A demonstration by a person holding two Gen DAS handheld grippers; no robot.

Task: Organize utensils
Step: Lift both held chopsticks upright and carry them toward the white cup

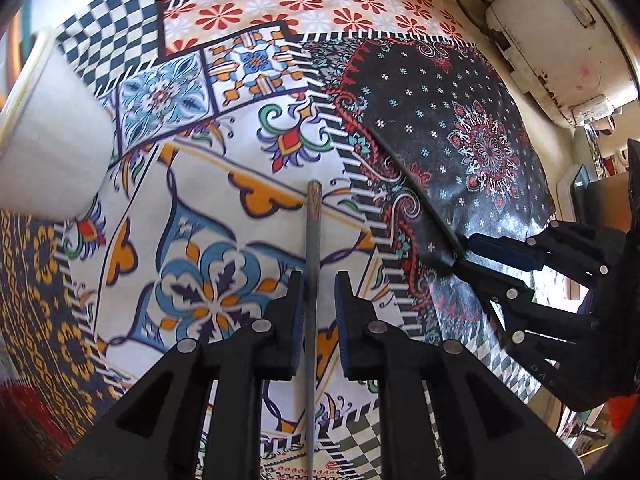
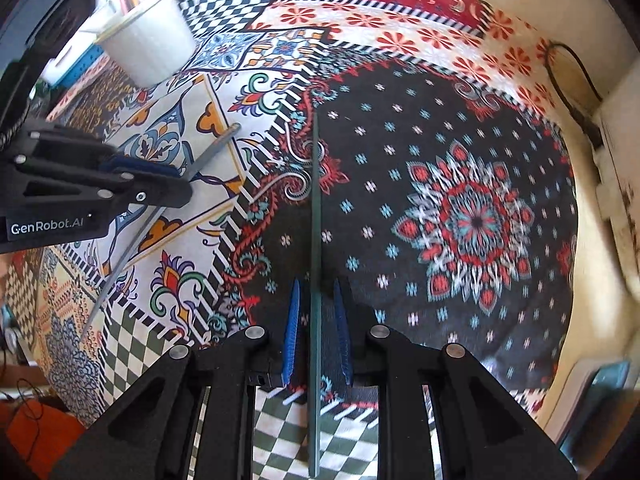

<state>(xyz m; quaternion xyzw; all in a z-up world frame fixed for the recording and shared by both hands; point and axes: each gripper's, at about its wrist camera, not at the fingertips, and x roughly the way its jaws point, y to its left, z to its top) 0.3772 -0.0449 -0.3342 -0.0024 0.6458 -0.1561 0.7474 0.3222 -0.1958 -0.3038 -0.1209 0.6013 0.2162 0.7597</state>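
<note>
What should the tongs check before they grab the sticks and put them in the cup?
1. Grey stick lies between the left tongs pads: ok.
2. Left tongs closed on it: not ok, gaps show on both sides.
3. Green stick lies between the right tongs pads: ok.
4. Right tongs closed on it: not ok, they are open.
5. White cup standing upright on the patterned cloth, with sticks already inside: ok.
6. The two tongs clear of each other: ok, though they are close together.
</note>
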